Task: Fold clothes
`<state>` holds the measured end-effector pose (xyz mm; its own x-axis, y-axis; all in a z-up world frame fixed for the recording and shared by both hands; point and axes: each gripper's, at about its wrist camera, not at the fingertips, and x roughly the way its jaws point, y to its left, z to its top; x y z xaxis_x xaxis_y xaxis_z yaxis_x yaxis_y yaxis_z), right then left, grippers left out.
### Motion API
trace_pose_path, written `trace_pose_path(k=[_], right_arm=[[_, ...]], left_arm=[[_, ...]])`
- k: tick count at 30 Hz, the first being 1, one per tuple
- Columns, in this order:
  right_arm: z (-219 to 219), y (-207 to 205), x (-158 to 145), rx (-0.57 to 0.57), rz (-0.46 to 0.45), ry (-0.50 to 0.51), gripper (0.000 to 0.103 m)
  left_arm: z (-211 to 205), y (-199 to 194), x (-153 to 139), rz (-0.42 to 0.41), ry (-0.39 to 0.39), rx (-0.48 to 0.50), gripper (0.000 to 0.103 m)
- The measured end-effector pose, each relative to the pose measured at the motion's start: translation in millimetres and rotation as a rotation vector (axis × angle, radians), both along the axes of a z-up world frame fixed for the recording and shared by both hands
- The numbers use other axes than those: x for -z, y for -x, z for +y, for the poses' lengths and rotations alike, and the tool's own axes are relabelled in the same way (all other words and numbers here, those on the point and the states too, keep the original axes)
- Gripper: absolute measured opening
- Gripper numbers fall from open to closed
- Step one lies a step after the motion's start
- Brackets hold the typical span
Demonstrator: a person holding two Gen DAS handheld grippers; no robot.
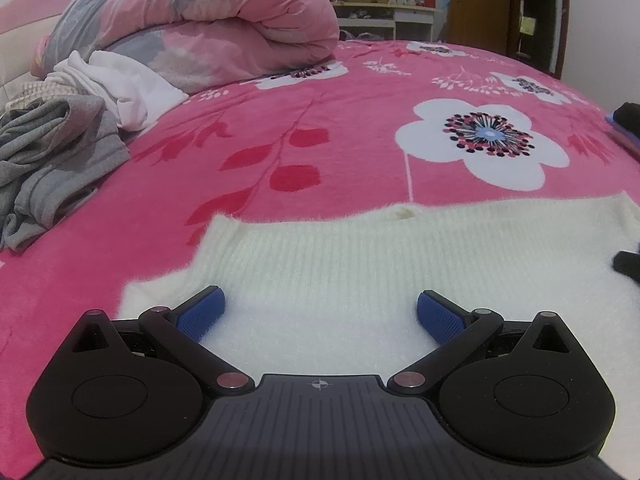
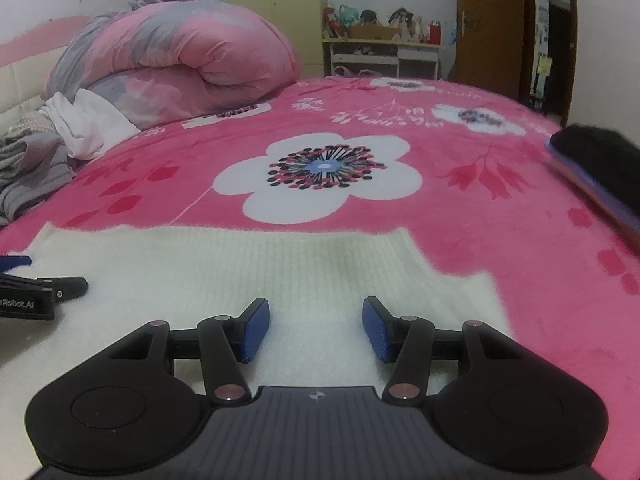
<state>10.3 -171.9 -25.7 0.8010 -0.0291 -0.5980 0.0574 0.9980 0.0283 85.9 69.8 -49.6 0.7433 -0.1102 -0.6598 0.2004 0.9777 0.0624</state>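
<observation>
A fluffy white sweater [image 1: 340, 264] lay spread flat on the pink flowered blanket [image 1: 280, 120], its ribbed band toward the far side. Both tools hung over it with nothing gripped — the left gripper [image 1: 320, 314] gaped wide, the right gripper [image 2: 316, 330] stood about half open. The knit looked soft, light and limp, likely to sag and stretch — so a pinch at the corners seemed wisest. A dark object [image 2: 600, 160] at the right edge was too blurred to name.
</observation>
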Motion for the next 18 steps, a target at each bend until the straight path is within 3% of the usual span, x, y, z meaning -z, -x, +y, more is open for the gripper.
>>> trace_pose_path(k=[4,7,12,15,18], right_arm=[[15,23,-8,-0.001,-0.043,0.003,0.057],[27,40,-20,-0.06,-0.094,-0.055,0.058],[69,48,-29,-0.229,-0.141,-0.052,0.073],[91,46,-20,-0.29,-0.129,-0.016,0.081],[103,37,-3,-0.266,-0.064,0.025,0.088]], left_arm=[[-1,1,0,-0.003,-0.008,-0.001,0.103],[-1,1,0,-0.003,-0.01,-0.001,0.103],[-1,1,0,-0.003,-0.01,-0.001,0.103],[-1,1,0,-0.003,-0.009,-0.001,0.103],[-1,1,0,-0.005,-0.013,-0.001,0.103]])
